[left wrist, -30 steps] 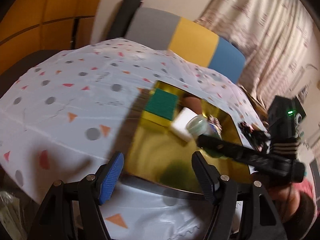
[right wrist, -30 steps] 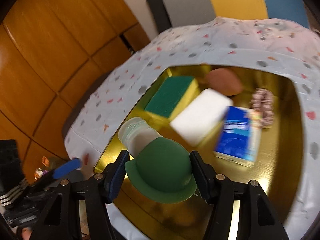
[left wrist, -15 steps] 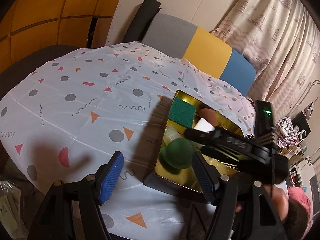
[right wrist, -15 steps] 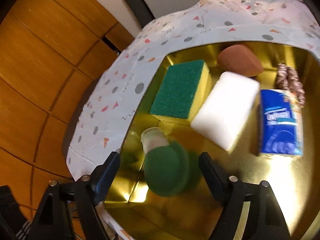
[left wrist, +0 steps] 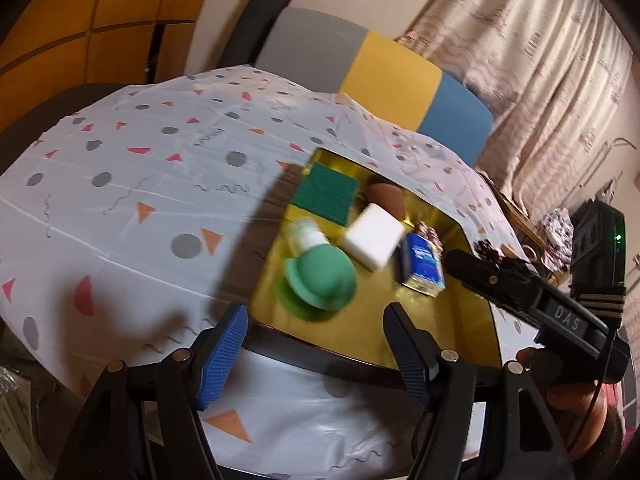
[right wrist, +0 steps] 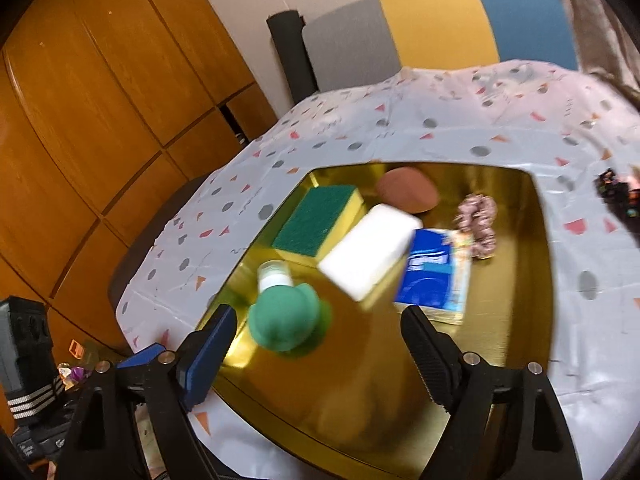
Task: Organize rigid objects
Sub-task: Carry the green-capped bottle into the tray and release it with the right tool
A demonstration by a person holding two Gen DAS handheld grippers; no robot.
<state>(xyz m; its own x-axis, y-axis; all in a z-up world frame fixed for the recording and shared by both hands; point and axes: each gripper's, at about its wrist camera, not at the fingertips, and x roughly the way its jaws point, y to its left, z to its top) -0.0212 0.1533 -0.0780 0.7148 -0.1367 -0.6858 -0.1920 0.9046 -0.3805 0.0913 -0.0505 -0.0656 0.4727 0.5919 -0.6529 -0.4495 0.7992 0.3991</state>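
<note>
Right gripper [right wrist: 316, 344] spread wide, jaws just opened and clear of green-capped bottle [right wrist: 286, 312] lying on its side inside gold tray [right wrist: 520, 320] near left wall, beside white block [right wrist: 370, 256]; may roll into it; left gripper [left wrist: 316, 356] likewise open, empty.

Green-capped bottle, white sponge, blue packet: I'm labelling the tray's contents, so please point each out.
Green-capped bottle [right wrist: 286, 318], right wrist view, on the green cap.
White sponge [right wrist: 370, 256], right wrist view, on its top face.
Blue packet [right wrist: 430, 280], right wrist view, on the blue front.
</note>
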